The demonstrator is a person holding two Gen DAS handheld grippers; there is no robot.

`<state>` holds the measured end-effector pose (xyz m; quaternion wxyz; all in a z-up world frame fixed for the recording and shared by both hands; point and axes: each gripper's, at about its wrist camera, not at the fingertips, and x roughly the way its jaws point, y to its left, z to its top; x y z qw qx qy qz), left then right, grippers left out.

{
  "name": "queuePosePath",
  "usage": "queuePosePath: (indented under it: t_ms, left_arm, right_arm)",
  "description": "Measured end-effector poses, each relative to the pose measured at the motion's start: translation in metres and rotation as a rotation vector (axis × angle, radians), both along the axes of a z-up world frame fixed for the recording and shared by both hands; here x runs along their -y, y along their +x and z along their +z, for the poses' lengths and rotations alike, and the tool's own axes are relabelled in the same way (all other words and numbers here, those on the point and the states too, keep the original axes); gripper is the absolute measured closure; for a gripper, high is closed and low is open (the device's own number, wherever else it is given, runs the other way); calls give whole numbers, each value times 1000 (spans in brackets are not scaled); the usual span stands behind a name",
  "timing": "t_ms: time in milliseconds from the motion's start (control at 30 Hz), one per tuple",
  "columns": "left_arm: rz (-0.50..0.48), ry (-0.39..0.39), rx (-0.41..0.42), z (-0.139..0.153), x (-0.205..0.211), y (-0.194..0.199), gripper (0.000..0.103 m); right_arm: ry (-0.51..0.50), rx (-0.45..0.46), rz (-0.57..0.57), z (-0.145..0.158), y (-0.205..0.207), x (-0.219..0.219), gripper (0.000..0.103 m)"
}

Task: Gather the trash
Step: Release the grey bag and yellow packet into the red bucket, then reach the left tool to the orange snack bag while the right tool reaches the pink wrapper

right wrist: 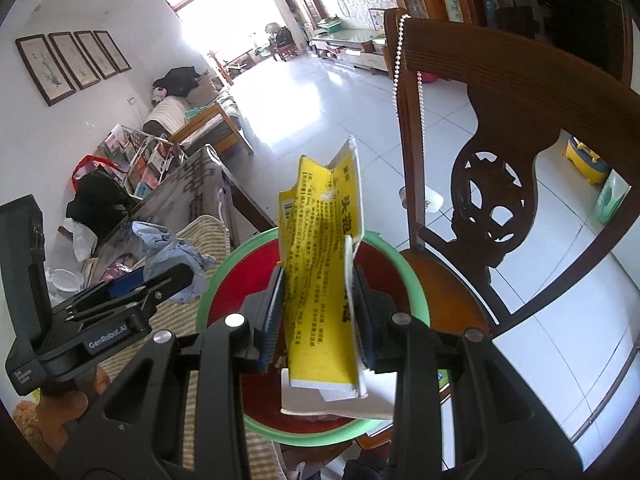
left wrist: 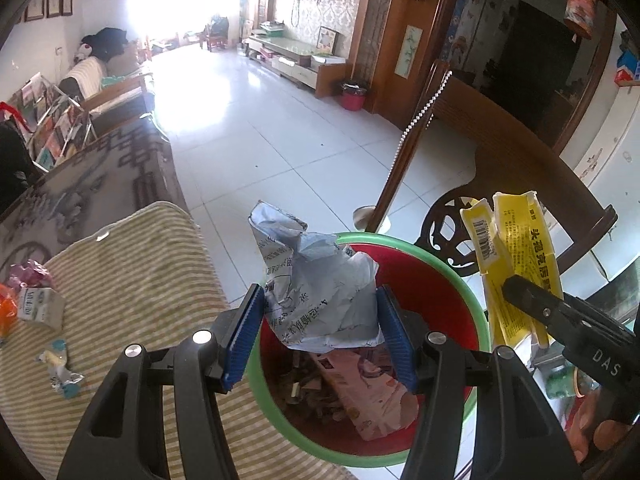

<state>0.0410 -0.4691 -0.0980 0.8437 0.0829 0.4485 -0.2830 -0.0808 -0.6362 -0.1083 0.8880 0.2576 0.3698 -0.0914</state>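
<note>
Between left tongs [left wrist: 320,332], crumpled paper [left wrist: 320,300], over bin [left wrist: 476,300]

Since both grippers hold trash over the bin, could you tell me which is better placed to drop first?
Probably the left gripper: its crumpled paper hangs inside the bin rim. The right gripper's yellow box looks nearer the edge.

Bin [left wrist: 478,312] floor mostly hidden by crumpled paper [left wrist: 320,300] & fingers [left wrist: 394,332] (bin's near rim cut off).
</note>
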Motion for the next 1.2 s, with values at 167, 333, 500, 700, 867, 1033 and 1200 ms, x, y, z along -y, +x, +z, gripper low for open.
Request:
queuePosePath:
  t_ms: [167,333,500,700,867,1033,1200]
  left_arm:
    - [-21,-3,-21,-5,3,1,48]
    - [-44,-10,-43,-9,5,0,48]
    - [-55,-19,-53,-9,5,-1,46]
    - [-58,-35,-51,-8,-1,-1,29]
    - [-14,-39,-8,1,-27,1,28]
    - [132,-30,50,9,-85,14,28]
    - [330,9,77,7,-174,31,27]
  right_arm:
    - [-2,-6,-3,-2,2,-1,70]
    - [-3,-15,-3,-3,5,-4,70]
    - [-8,-14,-11,-1,4,-5,70]
    - [-7,-18,-37,-3,5,-7,49]
    - [-19,-9,-34,0,11,-14,42]
    - [-25,16,37,5,33,-44,42]
    - [-16,27,179,7,72,-106,42]
